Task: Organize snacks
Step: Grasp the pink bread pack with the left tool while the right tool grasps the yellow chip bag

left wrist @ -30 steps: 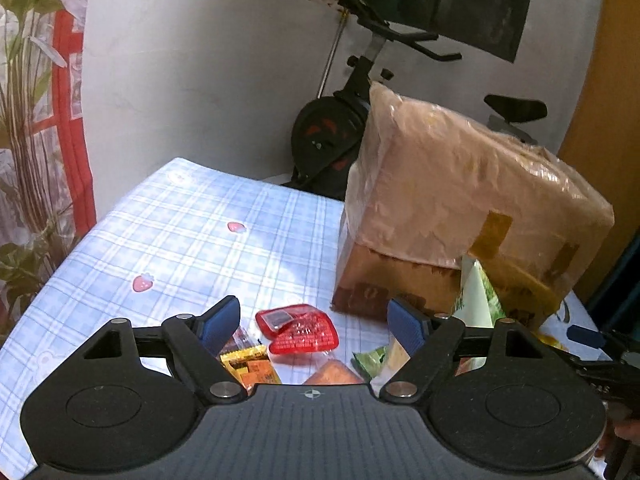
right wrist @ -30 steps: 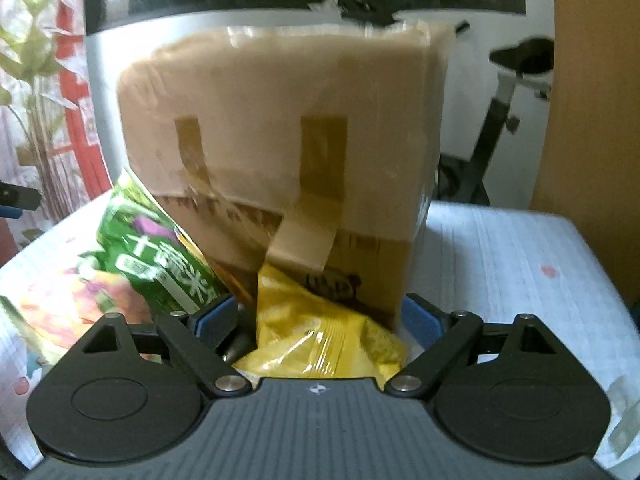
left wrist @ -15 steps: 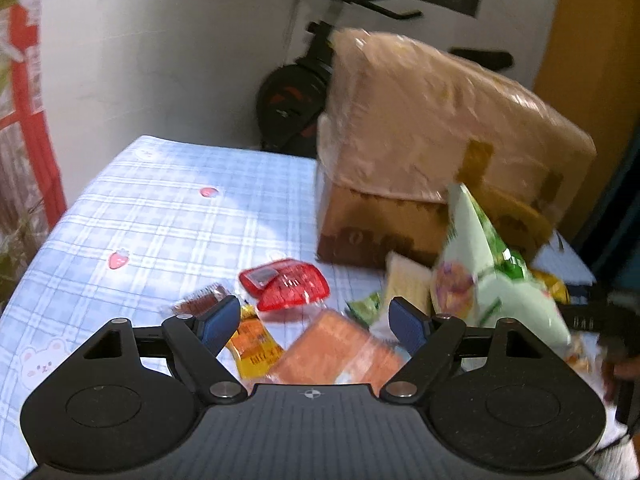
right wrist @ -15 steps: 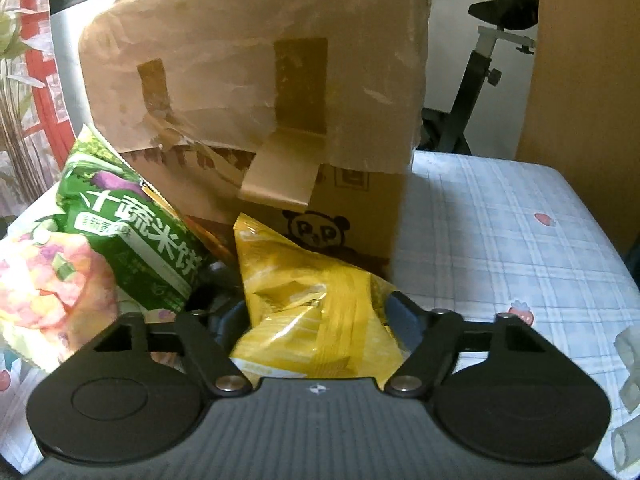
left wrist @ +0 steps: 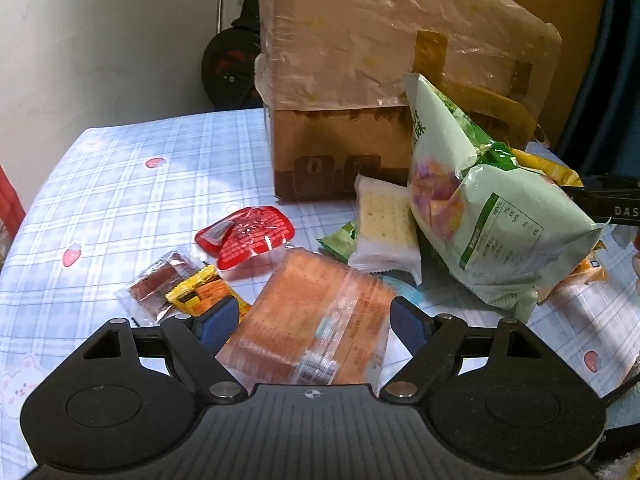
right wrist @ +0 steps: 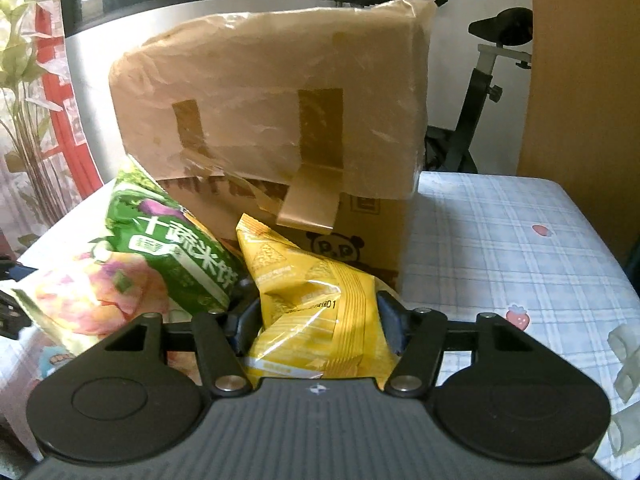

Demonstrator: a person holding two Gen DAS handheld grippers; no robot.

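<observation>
The right claw (right wrist: 316, 322) has just been closing, and its jaws now squeeze the yellow snack bag (right wrist: 316, 300) low in the middle of the frame. The left claw (left wrist: 308, 324) has just been opening; it stands wide around the orange cracker pack (left wrist: 316, 320) on the bench (left wrist: 120, 200), not pressing it.

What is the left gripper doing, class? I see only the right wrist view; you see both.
Observer: The left gripper, its jaws just opening, sits open around an orange pack.
Operator: My right gripper, its jaws just closing, pinches the yellow bag. What lies past that orange pack?
Observer: A red packet, flat on the cloth.
Operator: And behind my green bag?
Observer: A white cracker pack lies against it, in front of the box.
</observation>
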